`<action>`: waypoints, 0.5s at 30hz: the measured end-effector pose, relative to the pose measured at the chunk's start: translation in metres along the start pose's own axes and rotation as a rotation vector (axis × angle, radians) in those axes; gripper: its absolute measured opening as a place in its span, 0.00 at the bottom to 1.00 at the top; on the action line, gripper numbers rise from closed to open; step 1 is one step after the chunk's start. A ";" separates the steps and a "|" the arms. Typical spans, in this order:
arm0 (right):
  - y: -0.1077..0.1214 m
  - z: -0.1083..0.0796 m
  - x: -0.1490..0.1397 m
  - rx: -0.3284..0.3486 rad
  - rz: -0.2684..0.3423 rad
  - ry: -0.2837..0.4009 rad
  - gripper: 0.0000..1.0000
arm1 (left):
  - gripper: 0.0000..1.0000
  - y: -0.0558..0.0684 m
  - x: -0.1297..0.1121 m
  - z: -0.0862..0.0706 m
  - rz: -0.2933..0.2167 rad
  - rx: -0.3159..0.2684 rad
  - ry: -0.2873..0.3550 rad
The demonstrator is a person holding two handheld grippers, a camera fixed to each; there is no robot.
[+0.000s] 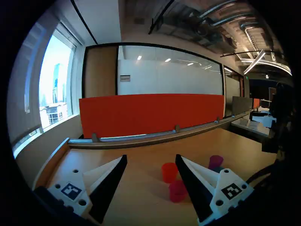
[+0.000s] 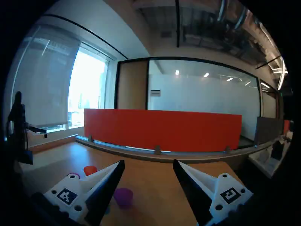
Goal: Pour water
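Left gripper (image 1: 150,156) and right gripper (image 2: 148,161), jaws wide and empty, over the bench (image 1: 145,184). The orange cup (image 1: 169,172), pink cup (image 1: 177,191) and purple cup (image 1: 215,162) stand close together (a grasp may topple a neighbour).

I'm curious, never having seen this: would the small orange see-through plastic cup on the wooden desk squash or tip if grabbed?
The small orange translucent plastic cup looks thin-walled, so it probably flexes under a hard squeeze. Upright on the smooth wooden desk, it likely slides or tips if nudged.
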State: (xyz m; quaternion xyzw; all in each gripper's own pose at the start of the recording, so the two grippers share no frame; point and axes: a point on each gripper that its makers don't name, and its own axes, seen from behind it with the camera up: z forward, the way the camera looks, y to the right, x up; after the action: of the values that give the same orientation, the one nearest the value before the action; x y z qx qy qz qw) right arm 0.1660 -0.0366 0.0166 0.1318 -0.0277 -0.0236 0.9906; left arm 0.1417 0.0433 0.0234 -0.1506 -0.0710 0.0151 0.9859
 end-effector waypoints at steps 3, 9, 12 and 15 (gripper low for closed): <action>-0.014 0.001 0.002 0.069 -0.016 -0.013 0.99 | 0.95 0.006 0.006 0.002 -0.003 -0.040 -0.003; -0.037 0.003 0.006 0.187 -0.010 -0.035 0.99 | 0.95 0.022 0.018 0.001 -0.019 -0.124 0.005; -0.047 0.002 0.010 0.243 -0.005 -0.040 0.99 | 0.95 0.032 0.021 -0.001 -0.037 -0.176 0.008; -0.054 0.002 0.012 0.283 -0.005 -0.046 0.99 | 0.95 0.040 0.022 -0.002 -0.053 -0.220 -0.002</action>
State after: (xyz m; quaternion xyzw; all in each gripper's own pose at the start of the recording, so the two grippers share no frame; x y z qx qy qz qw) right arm 0.1761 -0.0894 0.0049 0.2697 -0.0533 -0.0252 0.9611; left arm 0.1632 0.0821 0.0121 -0.2560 -0.0770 -0.0187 0.9634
